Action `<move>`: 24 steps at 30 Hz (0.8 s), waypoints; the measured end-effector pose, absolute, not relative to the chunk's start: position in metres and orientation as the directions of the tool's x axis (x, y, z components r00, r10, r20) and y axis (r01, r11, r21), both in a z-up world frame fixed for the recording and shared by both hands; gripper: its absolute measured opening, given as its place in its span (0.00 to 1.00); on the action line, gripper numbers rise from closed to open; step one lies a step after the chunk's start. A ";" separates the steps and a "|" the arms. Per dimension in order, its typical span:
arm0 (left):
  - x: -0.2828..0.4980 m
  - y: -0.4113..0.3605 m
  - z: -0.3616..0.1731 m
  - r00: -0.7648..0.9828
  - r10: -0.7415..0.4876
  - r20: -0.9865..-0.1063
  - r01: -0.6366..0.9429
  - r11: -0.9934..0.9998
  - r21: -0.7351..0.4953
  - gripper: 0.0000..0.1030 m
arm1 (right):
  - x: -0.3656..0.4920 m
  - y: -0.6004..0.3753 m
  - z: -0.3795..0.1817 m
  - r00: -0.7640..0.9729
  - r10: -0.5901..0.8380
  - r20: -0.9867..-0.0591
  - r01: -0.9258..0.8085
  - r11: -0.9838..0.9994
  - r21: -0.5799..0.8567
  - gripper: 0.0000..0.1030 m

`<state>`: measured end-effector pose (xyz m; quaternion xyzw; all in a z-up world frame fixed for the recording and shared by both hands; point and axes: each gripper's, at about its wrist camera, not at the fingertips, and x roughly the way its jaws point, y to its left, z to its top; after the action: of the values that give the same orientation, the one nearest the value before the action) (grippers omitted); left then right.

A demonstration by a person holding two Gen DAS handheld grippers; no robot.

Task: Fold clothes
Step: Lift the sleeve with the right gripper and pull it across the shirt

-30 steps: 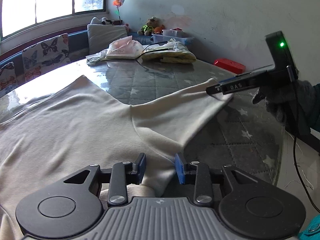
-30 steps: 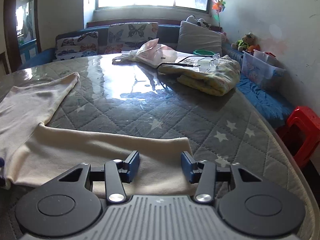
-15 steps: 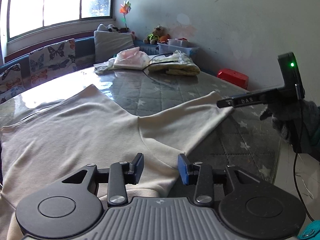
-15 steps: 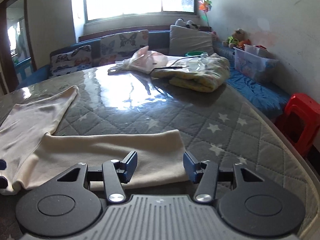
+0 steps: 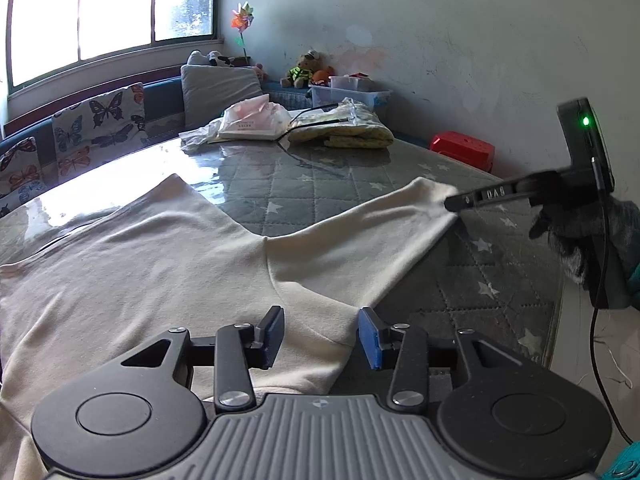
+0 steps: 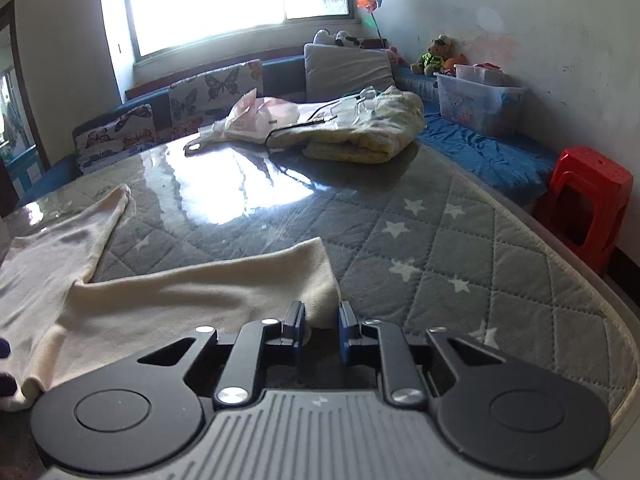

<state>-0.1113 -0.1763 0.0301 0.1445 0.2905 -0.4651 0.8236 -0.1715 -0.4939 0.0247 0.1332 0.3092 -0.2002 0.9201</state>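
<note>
Left wrist view, item one: cream garment (image 5: 168, 264), spread flat over the grey star-quilted table (image 5: 472, 280) under a glossy clear cover, filling the frame from 9 o'clock to the centre. One sleeve (image 5: 372, 232) runs out toward 2 o'clock.

Item two: left gripper (image 5: 320, 336), at 6 o'clock, blue-padded fingers (image 5: 273, 334) spread wide, poised over the garment's near edge with cloth showing between them, not clamped.

Item three: right gripper (image 5: 460, 202), entering at 3 o'clock in a grey-gloved hand (image 5: 588, 240), green light lit on its body; its tip meets the sleeve cuff. From this side the finger gap is hidden.

Right wrist view, item four: right gripper (image 6: 322, 330), at 6 o'clock, fingers drawn narrow with a small gap left; the cuff end of the sleeve (image 6: 208, 292) lies at and just ahead of the tips. Whether the pads actually pinch the cloth cannot be told.

Item five, far table edge at 12 o'clock: folded yellow blanket (image 6: 360, 136), pink-and-white plastic bag (image 6: 260, 116).

Item six, off the table: red stool (image 6: 588, 204) at 3 o'clock; butterfly cushions (image 6: 216, 92) at 11 o'clock.
</note>
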 end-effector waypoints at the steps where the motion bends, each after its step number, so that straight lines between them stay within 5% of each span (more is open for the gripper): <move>1: -0.112 -0.178 0.029 0.395 -0.683 -0.615 0.853 0.520 -0.029 0.45 | -0.172 -0.496 0.029 0.739 -0.284 -0.611 0.451 0.882 0.135 0.11; 24: -0.108 -0.171 0.037 0.387 -0.717 -0.580 0.862 0.505 -0.049 0.55 | -0.141 -0.469 0.135 0.899 -0.139 -0.415 0.249 0.942 0.225 0.09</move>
<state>-0.1083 -0.1714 0.0368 0.1313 0.2759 -0.4797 0.8225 -0.1411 -0.4685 0.1351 0.1375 0.2006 -0.1006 0.9648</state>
